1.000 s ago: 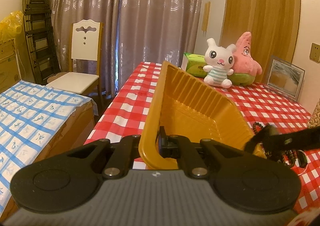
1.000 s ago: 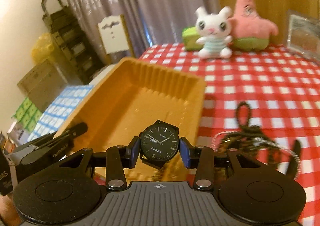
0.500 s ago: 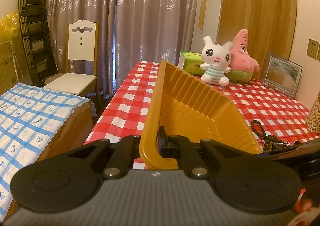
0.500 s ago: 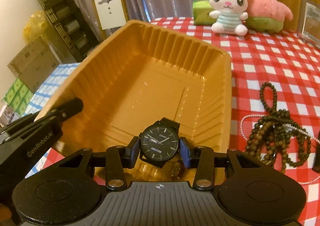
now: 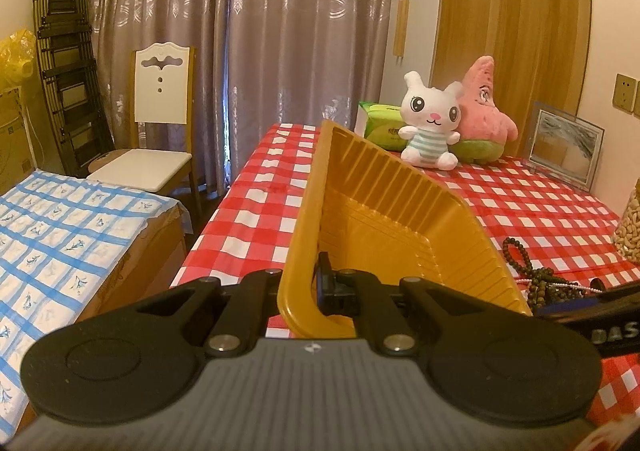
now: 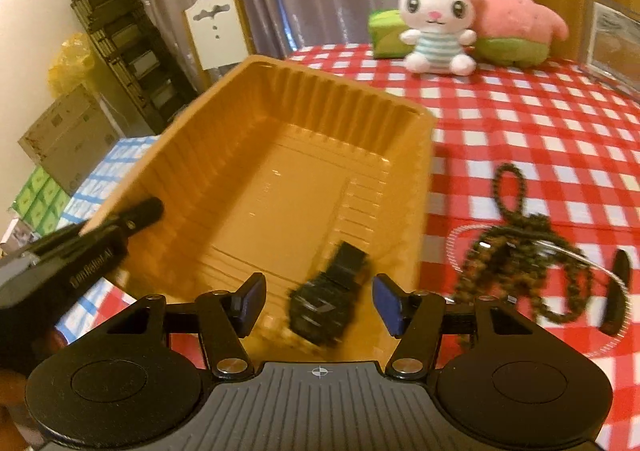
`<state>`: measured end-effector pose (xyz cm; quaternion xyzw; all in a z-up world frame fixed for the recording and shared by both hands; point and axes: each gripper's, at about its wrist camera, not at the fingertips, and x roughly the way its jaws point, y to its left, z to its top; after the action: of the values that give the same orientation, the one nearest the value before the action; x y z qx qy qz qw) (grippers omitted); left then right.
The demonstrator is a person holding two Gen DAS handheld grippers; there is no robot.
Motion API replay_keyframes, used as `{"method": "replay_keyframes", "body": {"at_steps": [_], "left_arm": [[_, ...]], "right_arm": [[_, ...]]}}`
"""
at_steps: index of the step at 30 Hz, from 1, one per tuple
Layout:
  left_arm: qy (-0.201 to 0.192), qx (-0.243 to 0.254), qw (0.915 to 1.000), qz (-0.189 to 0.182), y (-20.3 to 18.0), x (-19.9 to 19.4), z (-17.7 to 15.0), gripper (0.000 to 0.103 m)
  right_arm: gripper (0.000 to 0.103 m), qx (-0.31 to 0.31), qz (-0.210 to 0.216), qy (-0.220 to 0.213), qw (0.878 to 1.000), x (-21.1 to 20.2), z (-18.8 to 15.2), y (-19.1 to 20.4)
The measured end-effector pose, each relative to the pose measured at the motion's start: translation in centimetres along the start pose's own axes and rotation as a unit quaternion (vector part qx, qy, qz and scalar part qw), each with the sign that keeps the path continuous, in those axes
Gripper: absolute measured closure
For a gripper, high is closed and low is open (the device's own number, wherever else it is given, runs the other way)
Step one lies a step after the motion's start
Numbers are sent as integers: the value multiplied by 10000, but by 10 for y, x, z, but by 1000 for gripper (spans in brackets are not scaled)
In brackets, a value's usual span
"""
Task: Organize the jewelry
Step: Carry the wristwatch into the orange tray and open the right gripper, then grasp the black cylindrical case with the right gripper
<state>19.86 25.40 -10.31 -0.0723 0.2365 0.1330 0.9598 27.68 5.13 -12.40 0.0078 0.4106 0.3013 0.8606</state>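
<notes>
1. The left gripper point(image 5: 298, 285) has its fingers clamped on the near rim of the yellow tray point(image 5: 384, 227), which is tilted.
2. The right gripper point(image 6: 320, 305) has its fingers spread wide, gripping nothing.
3. The black watch point(image 6: 326, 301), blurred, is between the spread fingers, over the tray's near end.
4. The bead necklaces point(image 6: 528, 251) lie on the checked tabletop point(image 6: 520, 123), just right of the tray.

Right claw point(image 6: 319, 301) spread wide; blurred watch point(image 6: 326, 303) inside orange tray point(image 6: 256, 123).
</notes>
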Motion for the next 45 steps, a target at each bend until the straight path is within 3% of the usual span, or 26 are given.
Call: {"method": "replay_keyframes", "body": {"at_steps": [15, 21, 27, 34, 36, 38, 45], "left_arm": [[-18, 36, 9999, 120, -5, 0, 2, 98], [-33, 27, 9998, 177, -7, 0, 2, 98], [-48, 52, 9997, 234, -11, -2, 1, 98], [-47, 87, 9995, 290, -14, -4, 1, 98], [-49, 81, 9995, 307, -15, -4, 1, 98], [-51, 75, 9995, 318, -16, -5, 0, 98], [-48, 53, 9993, 355, -16, -5, 0, 98]], "right_arm": [[44, 760, -711, 174, 9944, -48, -27, -87], [45, 935, -1150, 39, 9889, -61, -37, -125], [64, 1188, -1456, -147, 9821, -61, -41, -159], [72, 1080, -1450, -206, 9833, -47, -41, -174], [92, 1047, -1423, -158, 9841, -45, -42, -174], [103, 979, -1401, -95, 9852, -44, -43, -173], [103, 522, -929, -92, 9943, -50, -47, -151]]}}
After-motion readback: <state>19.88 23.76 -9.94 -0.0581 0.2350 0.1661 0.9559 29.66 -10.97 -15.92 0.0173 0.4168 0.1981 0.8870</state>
